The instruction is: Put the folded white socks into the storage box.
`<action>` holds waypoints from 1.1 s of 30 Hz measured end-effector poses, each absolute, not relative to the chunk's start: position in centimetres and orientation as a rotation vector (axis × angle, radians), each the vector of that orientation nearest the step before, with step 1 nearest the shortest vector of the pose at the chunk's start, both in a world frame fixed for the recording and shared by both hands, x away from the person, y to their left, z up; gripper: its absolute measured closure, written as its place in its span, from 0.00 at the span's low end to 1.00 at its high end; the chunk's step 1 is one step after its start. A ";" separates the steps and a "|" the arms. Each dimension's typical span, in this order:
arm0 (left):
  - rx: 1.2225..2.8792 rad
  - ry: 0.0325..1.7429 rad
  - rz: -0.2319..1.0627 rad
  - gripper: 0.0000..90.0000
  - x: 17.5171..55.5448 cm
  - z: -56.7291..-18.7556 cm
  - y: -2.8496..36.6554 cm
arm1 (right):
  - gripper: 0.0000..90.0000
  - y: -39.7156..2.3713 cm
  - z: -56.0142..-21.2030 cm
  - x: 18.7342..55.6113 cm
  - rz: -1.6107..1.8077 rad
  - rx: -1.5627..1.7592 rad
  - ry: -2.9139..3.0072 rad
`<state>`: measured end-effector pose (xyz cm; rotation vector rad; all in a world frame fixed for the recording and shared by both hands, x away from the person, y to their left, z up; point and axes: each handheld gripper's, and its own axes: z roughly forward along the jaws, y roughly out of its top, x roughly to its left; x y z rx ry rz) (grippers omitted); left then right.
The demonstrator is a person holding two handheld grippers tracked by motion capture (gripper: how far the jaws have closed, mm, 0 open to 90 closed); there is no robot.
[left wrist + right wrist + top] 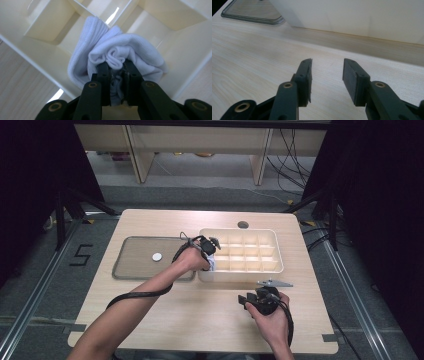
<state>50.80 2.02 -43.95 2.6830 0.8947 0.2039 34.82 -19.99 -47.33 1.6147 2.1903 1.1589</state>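
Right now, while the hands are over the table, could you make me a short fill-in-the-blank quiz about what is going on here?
1. The left gripper pinches a rolled ____ sock.
2. The sock sits in a compartment of the cream ____.
3. The right gripper has its jaws ____, with nothing between them.
4. On the grey tray lies a small round ____ disc.

Missing words: white; divided box; open; white

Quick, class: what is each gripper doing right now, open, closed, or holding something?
Left gripper: closed on the rolled white sock.
Right gripper: open, holding nothing.
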 end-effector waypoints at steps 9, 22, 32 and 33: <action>2.525 0.893 0.331 0.62 51.6 -40.4 3.0 | 0.66 -20.1 -46.8 34.7 1.155 1.619 2.184; 2.558 0.957 0.226 0.82 51.9 -42.7 2.7 | 0.65 -19.9 -47.0 34.7 1.169 1.679 2.177; 2.608 0.942 0.274 0.90 51.5 -43.2 2.2 | 0.65 -19.7 -47.1 34.6 1.159 1.695 2.184; 2.604 0.947 0.281 0.90 51.4 -43.3 2.1 | 0.65 -19.7 -47.1 34.6 1.151 1.693 2.190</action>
